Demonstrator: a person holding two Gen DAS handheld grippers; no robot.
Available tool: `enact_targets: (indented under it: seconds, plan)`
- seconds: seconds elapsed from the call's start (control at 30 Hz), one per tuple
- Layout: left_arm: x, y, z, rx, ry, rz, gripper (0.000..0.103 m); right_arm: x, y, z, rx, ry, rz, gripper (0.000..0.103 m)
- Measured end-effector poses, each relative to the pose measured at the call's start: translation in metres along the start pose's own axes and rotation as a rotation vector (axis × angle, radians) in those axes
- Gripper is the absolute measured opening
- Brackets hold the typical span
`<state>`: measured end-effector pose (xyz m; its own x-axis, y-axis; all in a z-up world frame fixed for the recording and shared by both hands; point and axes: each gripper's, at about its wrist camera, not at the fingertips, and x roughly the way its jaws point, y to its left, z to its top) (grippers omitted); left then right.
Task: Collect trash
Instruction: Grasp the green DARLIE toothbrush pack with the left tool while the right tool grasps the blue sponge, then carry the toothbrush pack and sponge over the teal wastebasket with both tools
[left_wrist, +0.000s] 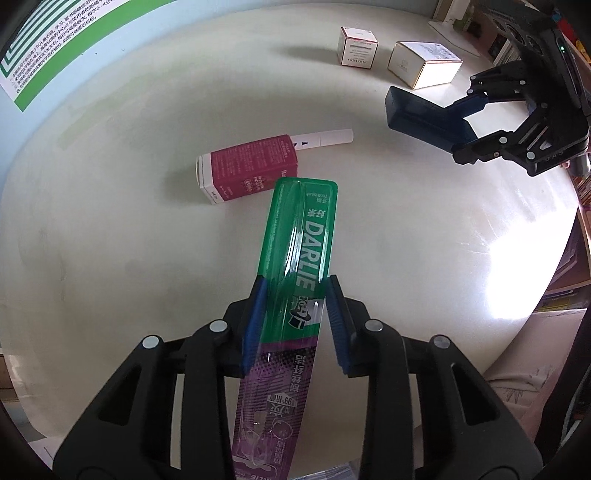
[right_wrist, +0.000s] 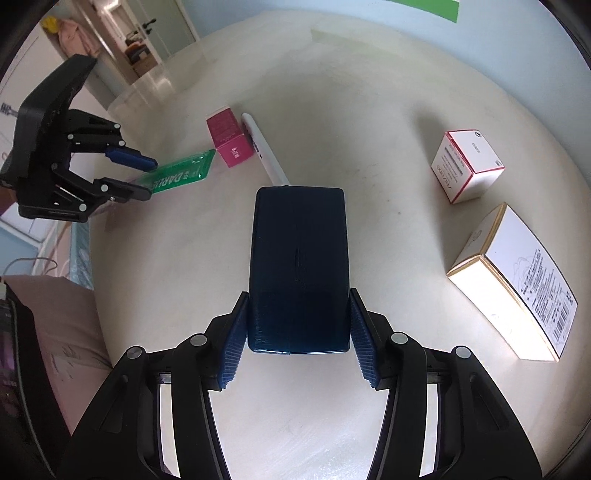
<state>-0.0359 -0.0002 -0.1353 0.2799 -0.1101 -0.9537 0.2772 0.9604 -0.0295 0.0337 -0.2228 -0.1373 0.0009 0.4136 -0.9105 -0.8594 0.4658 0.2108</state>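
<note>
The left gripper is pinching the green toothbrush pack; the right gripper is pinching the dark blue case. Only the right wrist view is showing a doorway, upper left, beyond the cream table.

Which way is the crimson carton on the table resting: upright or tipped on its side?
Tipped over. The crimson carton lies with a long face flat on the table, its white end toward the camera, beside a white tube.

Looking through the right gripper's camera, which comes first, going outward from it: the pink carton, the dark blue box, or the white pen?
1. Dark blue box: held in the right gripper.
2. White pen: just beyond the box, tip nearest.
3. Pink carton: farther out, left of the pen.
</note>
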Motion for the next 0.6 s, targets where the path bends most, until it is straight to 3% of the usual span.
enact_targets:
  seconds: [0.2,0.6]
  plan:
    - [-0.005,-0.020,0.010,0.064,-0.014,0.028,0.030,-0.024,-0.014,-0.003,0.064,-0.039,-0.015,0.052]
    - [-0.014,-0.044,0.027,0.190,-0.029,0.022,0.030,-0.031,0.001,-0.029,0.202,-0.077,-0.077,0.052]
